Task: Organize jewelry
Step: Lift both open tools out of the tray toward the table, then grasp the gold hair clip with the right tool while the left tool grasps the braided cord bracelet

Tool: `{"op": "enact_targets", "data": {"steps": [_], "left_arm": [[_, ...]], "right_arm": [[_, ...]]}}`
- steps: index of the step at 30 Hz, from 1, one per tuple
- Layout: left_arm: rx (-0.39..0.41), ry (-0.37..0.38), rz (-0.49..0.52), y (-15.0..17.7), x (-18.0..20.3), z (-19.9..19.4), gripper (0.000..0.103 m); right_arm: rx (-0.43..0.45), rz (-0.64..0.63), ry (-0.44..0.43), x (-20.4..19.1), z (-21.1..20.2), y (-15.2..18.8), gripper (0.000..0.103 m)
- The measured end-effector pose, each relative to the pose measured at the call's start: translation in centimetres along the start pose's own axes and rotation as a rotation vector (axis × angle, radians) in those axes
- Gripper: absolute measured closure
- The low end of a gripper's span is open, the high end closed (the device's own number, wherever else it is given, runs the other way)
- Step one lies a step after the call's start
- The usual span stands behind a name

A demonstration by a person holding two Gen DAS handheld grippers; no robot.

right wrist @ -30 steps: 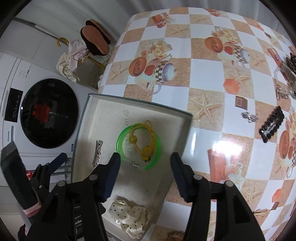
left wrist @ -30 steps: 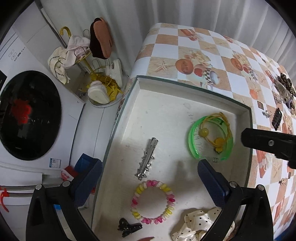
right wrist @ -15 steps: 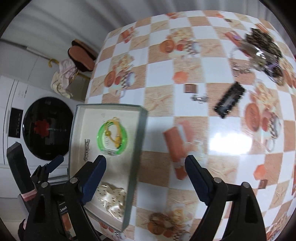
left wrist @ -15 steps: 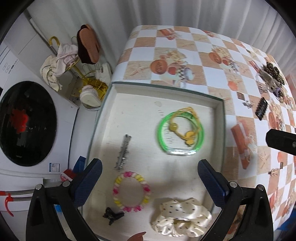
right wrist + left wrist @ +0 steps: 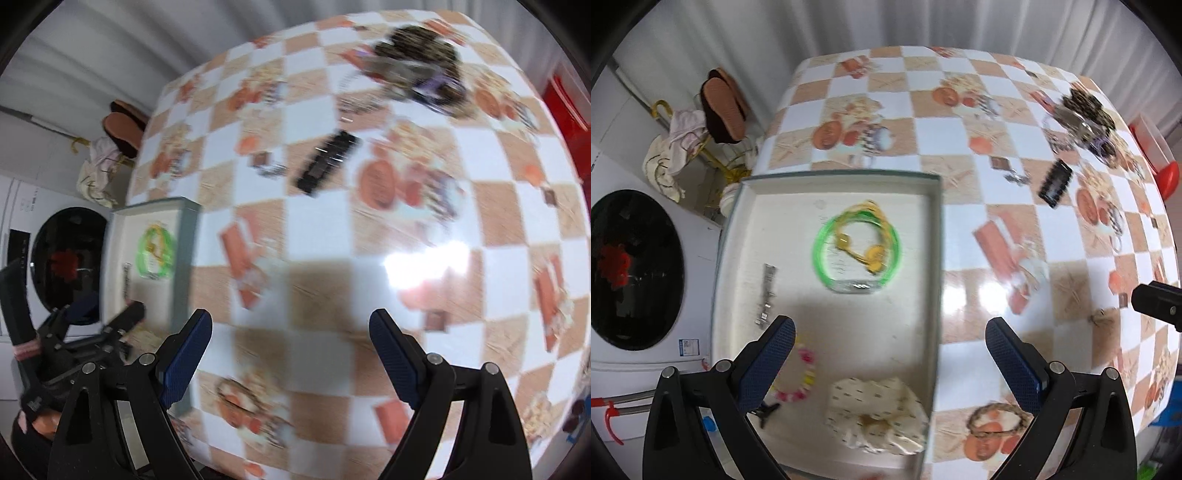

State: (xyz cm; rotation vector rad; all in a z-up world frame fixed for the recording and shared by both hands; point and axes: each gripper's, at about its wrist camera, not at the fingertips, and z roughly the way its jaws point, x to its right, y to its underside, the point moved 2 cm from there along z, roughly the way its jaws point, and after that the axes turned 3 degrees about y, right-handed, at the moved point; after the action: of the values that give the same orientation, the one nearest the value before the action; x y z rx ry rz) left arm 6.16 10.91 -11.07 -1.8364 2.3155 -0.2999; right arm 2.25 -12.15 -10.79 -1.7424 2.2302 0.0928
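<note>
Black hair clip (image 5: 328,161) on the tablecloth (image 5: 369,236), well ahead of the right gripper (image 5: 290,354), jaws spread and empty. Likely light, stiff, slippery; best pinched across its narrow width. Left gripper (image 5: 890,354) spread, empty, above the tray (image 5: 938,258) edge.

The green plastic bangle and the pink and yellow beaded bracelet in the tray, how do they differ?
The translucent green plastic bangle is one smooth rigid ring; the pink and yellow beaded bracelet is a string of small separate beads. The bangle lies in full view mid-tray with a yellow hair tie lying across it; the bracelet sits nearer the camera, partly hidden behind the left tool's finger. Both lie flat inside the shallow white tray.
</note>
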Motion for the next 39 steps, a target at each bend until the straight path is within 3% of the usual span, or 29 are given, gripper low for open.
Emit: {"op": "enact_targets", "data": {"steps": [10,17,24,26,29,32,35,39], "left_arm": [[-0.036,0.079,0.072,2.6,4.8,-0.3,0.0],[-0.069,0.08,0.032,4.5,6.7,-0.5,0.0],[-0.083,0.05,-0.142,7.6,8.0,-0.9,0.0],[-0.093,0.027,-0.206,8.7,8.3,-0.7,0.007],[-0.118,0.033,-0.282,10.4,8.6,-0.1,0.007],[-0.132,0.028,-0.322,11.6,8.9,0.7,0.007],[-0.142,0.026,-0.358,12.1,8.8,1.7,0.016],[-0.164,0.024,-0.404,12.5,8.6,3.8,0.016]], "right_arm": [[-0.064,0.02,0.102,6.7,0.2,3.9,0.014],[-0.066,-0.121,0.115,6.8,0.7,4.1,0.014],[-0.093,-0.346,0.101,5.3,1.8,3.2,0.014],[-0.095,-0.406,0.098,5.0,2.0,3.1,0.014],[-0.109,-0.468,0.103,4.9,2.7,3.0,0.014],[-0.119,-0.507,0.109,4.8,3.2,3.1,0.014],[-0.12,-0.548,0.12,4.5,3.8,3.3,0.014],[-0.111,-0.614,0.151,3.7,4.7,3.2,0.016]]}}
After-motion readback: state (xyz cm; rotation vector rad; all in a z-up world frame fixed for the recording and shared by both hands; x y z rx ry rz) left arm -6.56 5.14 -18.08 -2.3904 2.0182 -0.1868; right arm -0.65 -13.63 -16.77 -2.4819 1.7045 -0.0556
